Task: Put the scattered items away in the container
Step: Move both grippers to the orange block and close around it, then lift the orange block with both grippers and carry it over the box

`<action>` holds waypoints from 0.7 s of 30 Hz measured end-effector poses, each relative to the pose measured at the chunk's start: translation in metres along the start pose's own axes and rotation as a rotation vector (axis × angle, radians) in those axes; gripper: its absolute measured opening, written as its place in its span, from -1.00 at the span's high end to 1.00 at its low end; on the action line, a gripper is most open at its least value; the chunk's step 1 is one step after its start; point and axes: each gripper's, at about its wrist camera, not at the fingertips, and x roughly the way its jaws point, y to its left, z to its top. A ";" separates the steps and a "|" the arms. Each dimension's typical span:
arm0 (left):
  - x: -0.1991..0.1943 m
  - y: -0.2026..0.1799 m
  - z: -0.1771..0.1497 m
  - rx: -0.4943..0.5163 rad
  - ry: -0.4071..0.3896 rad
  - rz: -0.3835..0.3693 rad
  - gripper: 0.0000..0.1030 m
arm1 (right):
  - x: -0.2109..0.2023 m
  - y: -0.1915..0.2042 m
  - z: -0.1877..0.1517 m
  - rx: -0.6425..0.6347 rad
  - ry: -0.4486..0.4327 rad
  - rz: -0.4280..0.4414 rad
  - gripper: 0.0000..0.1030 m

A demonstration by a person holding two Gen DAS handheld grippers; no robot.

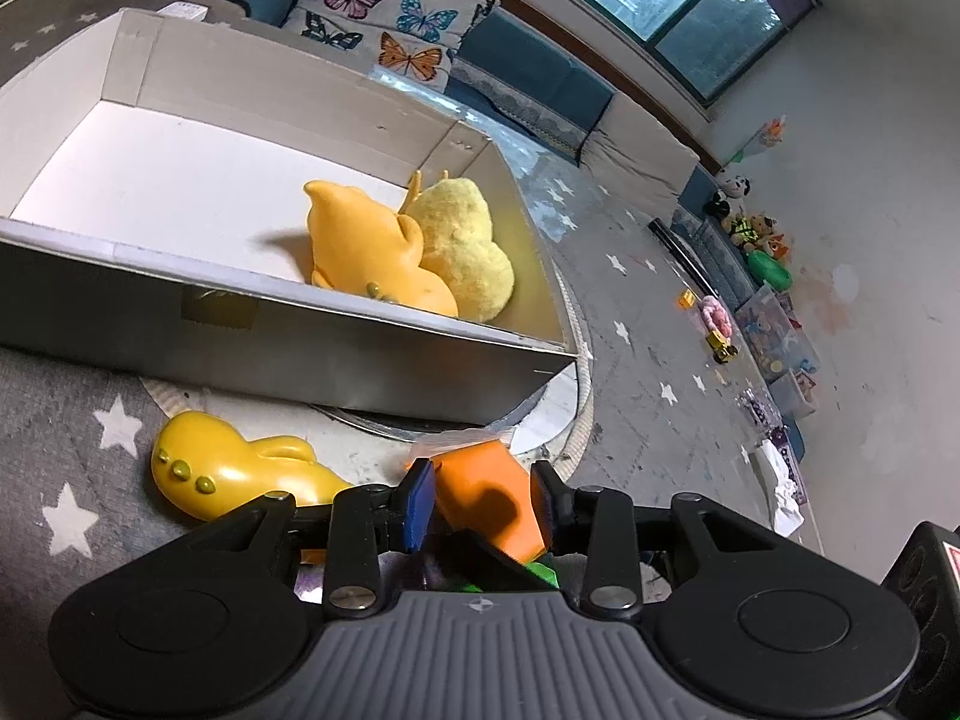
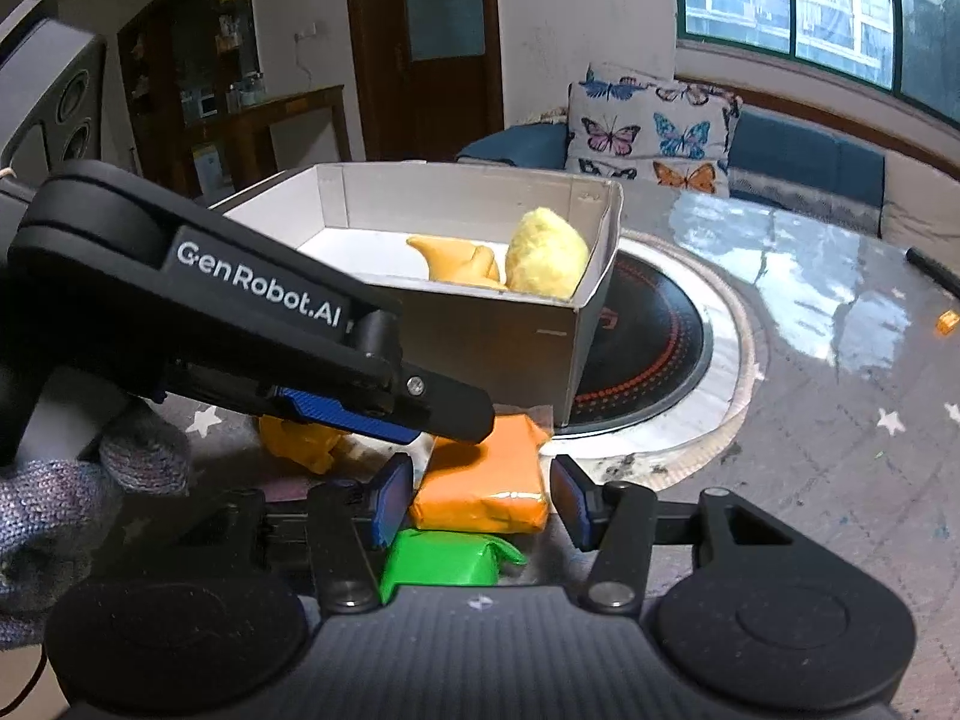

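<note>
An orange packet [image 1: 486,498] lies in front of the cardboard box [image 1: 300,324], partly on a green packet [image 2: 444,561]. My left gripper [image 1: 483,498] straddles the orange packet [image 2: 486,480], and both blue pads rest against its sides. From the right wrist view one of the left gripper's fingers [image 2: 384,414] reaches over its far left corner. My right gripper [image 2: 480,501] stands open around the same packet, with a gap at each pad. Inside the box [image 2: 480,336] sit a yellow plush [image 1: 462,252] and an orange rubber toy [image 1: 366,252]. A yellow rubber toy [image 1: 222,468] lies on the mat to the left.
The box rests on a round black cooktop [image 2: 654,348] set in the star-patterned mat [image 1: 72,516]. A gloved hand [image 2: 90,480] holds the left gripper. A butterfly cushion [image 2: 648,132] sits on the sofa behind. Several toys [image 1: 756,240] and a small truck [image 1: 723,351] lie by the far wall.
</note>
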 end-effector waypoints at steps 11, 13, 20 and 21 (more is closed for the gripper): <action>0.004 0.003 -0.002 -0.042 -0.010 0.003 0.26 | 0.007 -0.007 -0.005 0.051 0.024 0.026 0.11; 0.005 0.001 -0.002 -0.033 -0.008 -0.002 0.29 | 0.007 -0.007 -0.005 0.057 0.020 0.030 0.12; 0.005 -0.002 -0.004 -0.026 -0.004 -0.022 0.35 | -0.001 -0.011 -0.006 0.097 -0.007 0.045 0.14; 0.003 -0.003 -0.004 -0.024 -0.006 -0.025 0.37 | -0.003 -0.012 -0.006 0.098 -0.014 0.044 0.15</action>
